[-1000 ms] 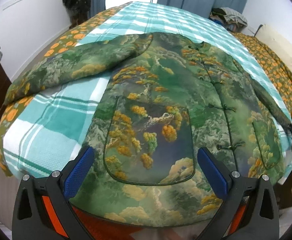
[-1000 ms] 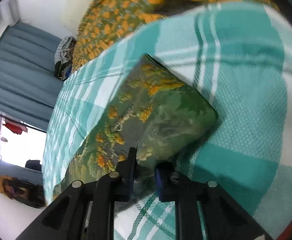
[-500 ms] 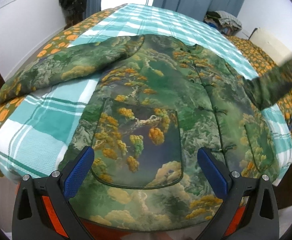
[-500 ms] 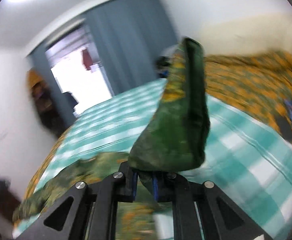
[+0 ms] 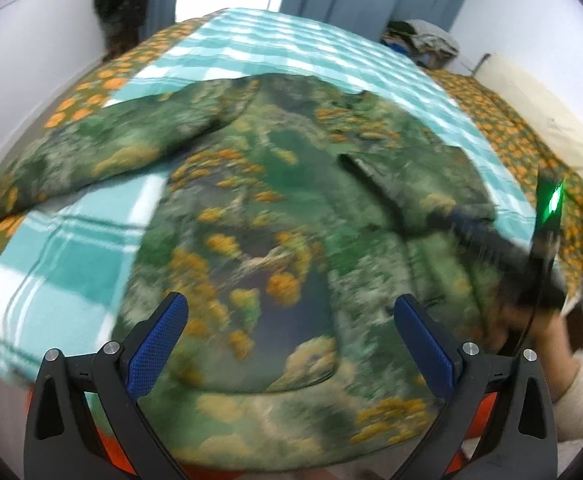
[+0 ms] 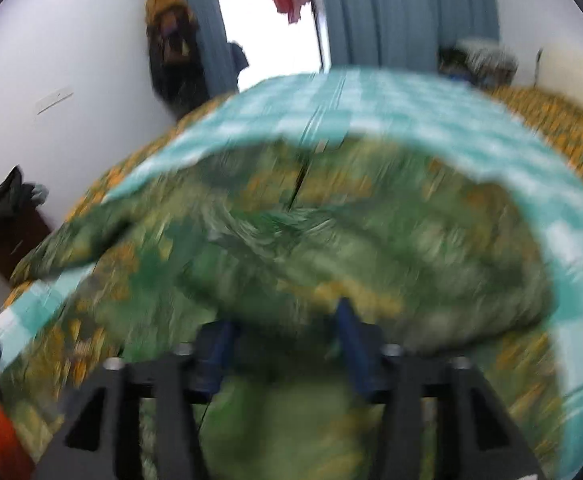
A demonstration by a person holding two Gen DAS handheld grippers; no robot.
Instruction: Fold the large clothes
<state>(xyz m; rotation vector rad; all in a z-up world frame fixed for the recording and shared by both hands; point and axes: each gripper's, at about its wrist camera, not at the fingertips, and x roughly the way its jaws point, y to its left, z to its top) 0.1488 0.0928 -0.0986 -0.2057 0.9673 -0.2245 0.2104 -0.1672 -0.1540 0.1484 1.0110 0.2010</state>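
A large green jacket [image 5: 275, 208] with orange and cloud print lies front up on the bed. Its left sleeve [image 5: 103, 156] stretches out to the left. Its right sleeve [image 5: 423, 196] lies folded across the chest. My left gripper [image 5: 287, 340] is open and empty above the jacket's hem. My right gripper [image 5: 487, 236] shows blurred at the sleeve's cuff end. In the right wrist view the gripper [image 6: 283, 336] has its jaws apart just over the blurred sleeve [image 6: 371, 256].
The bed has a teal checked blanket [image 5: 287, 44] over an orange flowered cover [image 5: 523, 140]. Blue curtains [image 6: 407, 12] and a bright doorway stand behind it. A pile of clothes [image 5: 423, 40] lies at the far right. Dark garments [image 6: 169, 44] hang on the left wall.
My right gripper carried the right sleeve up off the blanket and over onto the jacket's chest, then its jaws opened. My left gripper stayed open near the hem.
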